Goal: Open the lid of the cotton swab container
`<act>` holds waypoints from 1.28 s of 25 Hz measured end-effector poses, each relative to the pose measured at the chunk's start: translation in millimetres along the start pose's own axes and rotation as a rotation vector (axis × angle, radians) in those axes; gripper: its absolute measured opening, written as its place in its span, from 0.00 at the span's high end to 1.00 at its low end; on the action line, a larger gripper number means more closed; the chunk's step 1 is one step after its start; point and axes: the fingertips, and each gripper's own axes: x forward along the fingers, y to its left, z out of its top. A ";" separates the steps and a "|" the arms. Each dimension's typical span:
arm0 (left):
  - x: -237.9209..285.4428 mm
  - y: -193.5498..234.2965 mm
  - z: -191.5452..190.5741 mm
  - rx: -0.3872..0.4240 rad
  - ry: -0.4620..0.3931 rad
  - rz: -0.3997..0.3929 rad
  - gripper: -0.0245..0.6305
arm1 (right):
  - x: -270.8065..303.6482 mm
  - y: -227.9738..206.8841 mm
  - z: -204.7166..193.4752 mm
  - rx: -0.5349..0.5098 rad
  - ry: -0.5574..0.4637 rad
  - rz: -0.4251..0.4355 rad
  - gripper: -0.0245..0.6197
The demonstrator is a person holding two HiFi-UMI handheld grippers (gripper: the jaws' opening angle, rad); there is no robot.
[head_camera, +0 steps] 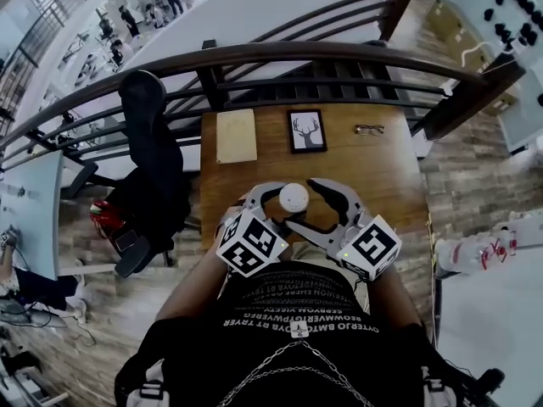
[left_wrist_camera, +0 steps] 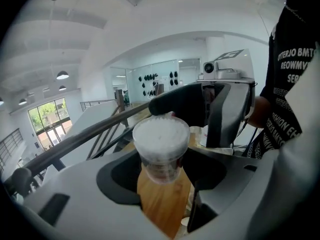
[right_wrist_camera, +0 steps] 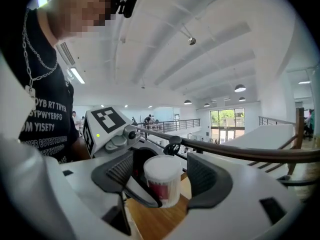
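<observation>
Head view overhead, gripper views close, opposed, sharing container

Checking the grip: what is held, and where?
The left gripper holds the cotton swab container by its lower body; the right gripper is open.

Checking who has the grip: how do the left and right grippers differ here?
The left gripper is shut on the cotton swab container; the right gripper is open. The left gripper's jaw presses its side; the right gripper's pads stand clear. Both surround it above the table.
</observation>
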 end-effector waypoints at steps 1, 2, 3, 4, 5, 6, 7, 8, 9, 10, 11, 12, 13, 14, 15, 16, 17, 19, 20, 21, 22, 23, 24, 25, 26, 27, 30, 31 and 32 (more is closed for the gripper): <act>-2.3 -3.5 0.0 0.005 -0.001 -0.011 0.54 | 3.1 3.8 -2.3 -0.009 0.013 0.005 0.45; -4.4 -6.7 0.2 0.010 -0.003 -0.020 0.54 | 5.8 7.1 -4.0 -0.009 0.022 0.012 0.45; -6.3 -9.1 0.4 0.016 -0.004 -0.025 0.54 | 7.5 9.5 -4.7 -0.001 0.026 0.019 0.45; -8.0 -10.9 0.3 0.023 -0.003 -0.026 0.54 | 8.4 10.8 -5.3 0.009 0.032 0.024 0.45; -9.4 -12.3 0.0 0.032 0.000 -0.026 0.54 | 8.8 11.2 -6.5 0.014 0.043 0.026 0.44; -10.4 -13.9 -0.5 0.044 0.004 -0.026 0.54 | 9.2 11.8 -7.7 0.015 0.054 0.028 0.44; -10.9 -15.9 -1.0 0.058 0.007 -0.028 0.54 | 9.6 12.6 -8.5 0.015 0.062 0.029 0.45; -11.2 -17.8 -1.3 0.072 0.006 -0.030 0.54 | 9.7 13.1 -9.4 0.009 0.068 0.028 0.51; -11.6 -18.9 -1.3 0.083 0.001 -0.028 0.54 | 9.5 13.4 -10.2 0.002 0.074 0.026 0.52; -12.4 -19.0 -0.7 0.092 -0.011 -0.020 0.54 | 9.0 13.5 -10.6 -0.001 0.081 0.024 0.52; -13.6 -18.3 0.5 0.098 -0.026 -0.009 0.54 | 8.2 13.5 -9.9 0.003 0.086 0.022 0.52; -15.3 -17.4 2.2 0.099 -0.045 0.001 0.54 | 7.6 13.5 -7.9 0.011 0.083 0.021 0.52; -17.2 -16.5 4.4 0.094 -0.066 0.009 0.53 | 7.2 13.3 -5.0 0.023 0.076 0.020 0.52; -19.1 -15.4 6.6 0.085 -0.087 0.014 0.53 | 6.9 12.9 -2.1 0.035 0.066 0.019 0.52; -20.6 -14.2 8.5 0.075 -0.106 0.018 0.53 | 6.7 12.0 0.4 0.048 0.058 0.017 0.53; -21.5 -12.7 9.7 0.067 -0.121 0.024 0.53 | 6.6 10.4 2.1 0.059 0.052 0.013 0.53; -21.6 -11.0 10.1 0.062 -0.133 0.032 0.53 | 6.5 8.3 2.6 0.066 0.049 0.008 0.53; -20.7 -7.9 9.9 0.052 -0.150 0.051 0.53 | 6.1 5.0 2.4 0.076 0.048 0.007 0.53; -20.2 -7.6 10.4 0.046 -0.160 0.054 0.53 | 5.8 4.3 3.1 0.082 0.046 0.011 0.53; -19.4 -8.3 11.9 0.037 -0.169 0.053 0.53 | 5.4 3.8 4.1 0.090 0.043 0.015 0.53; -18.1 -9.3 13.9 0.028 -0.178 0.051 0.53 | 5.0 2.8 4.9 0.097 0.041 0.015 0.53; -16.4 -9.7 15.9 0.019 -0.185 0.051 0.53 | 4.5 1.2 5.1 0.101 0.042 0.010 0.53; -14.7 -9.6 17.2 0.012 -0.188 0.054 0.53 | 4.0 -0.7 4.7 0.103 0.045 0.002 0.53; -13.3 -9.2 17.7 0.004 -0.188 0.056 0.53 | 3.9 -2.2 4.1 0.105 0.047 -0.004 0.53; -12.4 -9.1 17.3 -0.004 -0.184 0.053 0.53 | 4.1 -2.9 3.3 0.107 0.048 -0.005 0.53; -11.5 -9.6 16.4 -0.012 -0.177 0.045 0.53 | 4.3 -2.9 2.3 0.104 0.051 -0.003 0.53; -6.5 -13.9 12.5 -0.020 -0.144 0.018 0.54 | 2.1 -2.0 -5.5 0.045 0.089 -0.007 0.52; -4.8 -15.3 11.8 -0.022 -0.138 0.010 0.54 | 1.0 -1.7 -7.5 0.018 0.100 -0.010 0.52; -3.7 -16.4 12.1 -0.027 -0.134 0.000 0.54 | 0.3 -1.2 -7.4 -0.006 0.102 -0.013 0.52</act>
